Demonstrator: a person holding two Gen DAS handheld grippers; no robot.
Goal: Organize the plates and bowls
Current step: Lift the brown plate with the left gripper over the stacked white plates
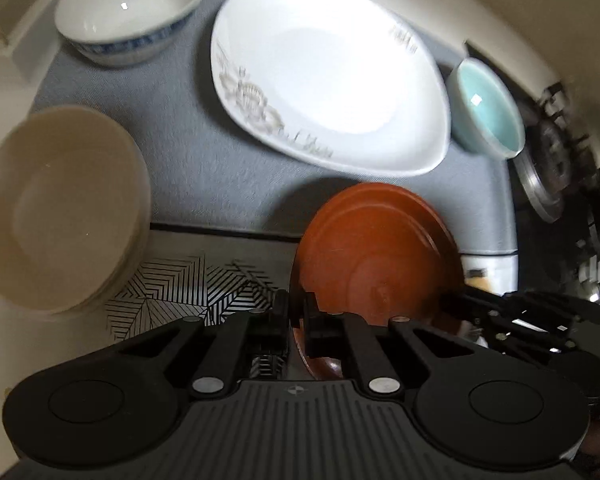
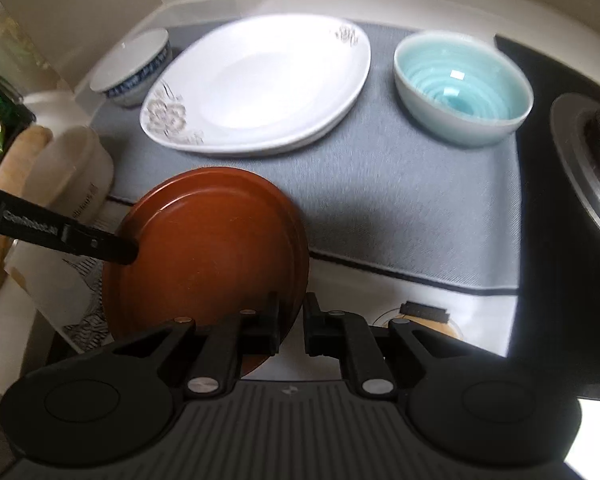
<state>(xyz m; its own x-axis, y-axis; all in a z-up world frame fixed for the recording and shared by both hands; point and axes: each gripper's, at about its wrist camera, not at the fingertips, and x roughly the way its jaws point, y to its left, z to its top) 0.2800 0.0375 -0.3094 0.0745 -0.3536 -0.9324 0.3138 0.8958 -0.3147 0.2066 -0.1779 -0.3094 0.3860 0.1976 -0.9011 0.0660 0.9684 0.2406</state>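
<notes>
A brown plate (image 1: 376,248) is held tilted above the counter's front edge. My left gripper (image 1: 296,320) is shut on its rim; in the right wrist view that gripper (image 2: 116,250) grips the plate (image 2: 208,248) from the left. My right gripper (image 2: 292,320) is shut on the plate's near right rim. On the grey mat (image 2: 400,208) lie a large white flowered plate (image 2: 260,84), a light blue bowl (image 2: 460,84) to its right, and a white bowl with blue pattern (image 2: 134,64) at the far left.
A stack of cream plates (image 1: 60,208) sits left in the left wrist view. A striped black-and-white surface (image 1: 180,292) lies below. White jars (image 2: 76,176) stand left of the mat. A stove burner (image 2: 592,160) is at the right.
</notes>
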